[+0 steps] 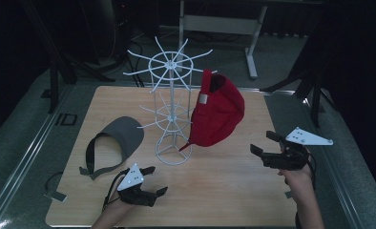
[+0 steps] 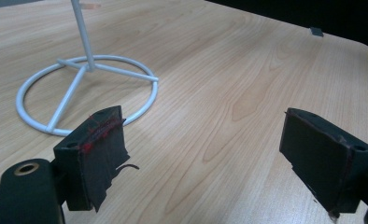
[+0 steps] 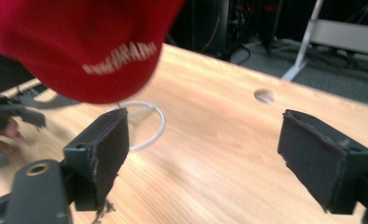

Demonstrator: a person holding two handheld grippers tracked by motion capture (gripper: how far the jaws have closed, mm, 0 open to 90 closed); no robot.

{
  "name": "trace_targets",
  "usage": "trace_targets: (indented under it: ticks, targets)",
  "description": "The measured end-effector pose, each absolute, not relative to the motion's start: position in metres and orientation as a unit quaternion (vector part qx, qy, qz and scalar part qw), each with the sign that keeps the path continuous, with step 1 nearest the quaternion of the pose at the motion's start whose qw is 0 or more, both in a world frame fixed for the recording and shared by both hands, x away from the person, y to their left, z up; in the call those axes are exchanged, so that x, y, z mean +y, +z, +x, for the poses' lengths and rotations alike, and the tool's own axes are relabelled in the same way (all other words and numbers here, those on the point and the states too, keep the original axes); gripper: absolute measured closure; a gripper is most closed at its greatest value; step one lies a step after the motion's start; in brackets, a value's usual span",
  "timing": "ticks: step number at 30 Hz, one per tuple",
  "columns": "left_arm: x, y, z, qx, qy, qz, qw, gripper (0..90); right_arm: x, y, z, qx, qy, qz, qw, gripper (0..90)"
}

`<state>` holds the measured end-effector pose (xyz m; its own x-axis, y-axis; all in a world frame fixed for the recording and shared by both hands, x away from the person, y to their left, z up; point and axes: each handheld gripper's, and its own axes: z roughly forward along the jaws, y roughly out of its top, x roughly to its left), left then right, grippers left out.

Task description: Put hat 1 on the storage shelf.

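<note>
A red cap (image 1: 218, 110) hangs on an arm of the white wire rack (image 1: 173, 102) at the table's middle; the right gripper view shows the cap (image 3: 81, 44) close overhead with white lettering. A grey visor (image 1: 115, 142) lies flat on the wooden table (image 1: 214, 191), left of the rack. My right gripper (image 1: 267, 143) hovers to the right of the cap, apart from it, jaws wide with nothing between them (image 3: 203, 149). My left gripper (image 1: 155, 180) rests low near the front edge, right of the visor, open and empty (image 2: 205, 154), facing the rack's ring base (image 2: 86, 91).
Metal rails run along both sides of the table. A white desk frame (image 1: 224, 24) stands on the grey floor behind. Dark stands flank the back corners. A small round hole (image 3: 264, 95) marks the tabletop in the right gripper view.
</note>
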<state>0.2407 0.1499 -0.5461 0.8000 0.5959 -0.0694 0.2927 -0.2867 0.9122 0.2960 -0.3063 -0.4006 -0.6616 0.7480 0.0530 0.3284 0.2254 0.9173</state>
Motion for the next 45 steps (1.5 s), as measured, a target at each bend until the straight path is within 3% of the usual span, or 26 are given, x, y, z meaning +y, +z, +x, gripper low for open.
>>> trace_targets:
  ticks: [13, 26, 33, 45]
  targets:
    - [0.151, -0.548, 0.241, 0.289, 0.163, 0.789, 0.517, 10.4, -0.330, -0.475, 0.302, 0.750, 0.469, 0.417, 0.210, 18.5]
    - [0.149, -0.550, 0.242, 0.312, 0.145, 0.784, 0.516, 8.6, -0.353, -0.520, 0.292, 0.743, 0.429, 0.454, 0.240, 17.5]
    - [0.149, -0.551, 0.241, 0.306, 0.162, 0.795, 0.497, 8.7, -0.367, -0.534, 0.286, 0.721, 0.411, 0.484, 0.278, 17.4]
    - [0.152, -0.551, 0.240, 0.301, 0.168, 0.796, 0.498, 8.8, -0.376, -0.547, 0.279, 0.718, 0.403, 0.492, 0.284, 15.5]
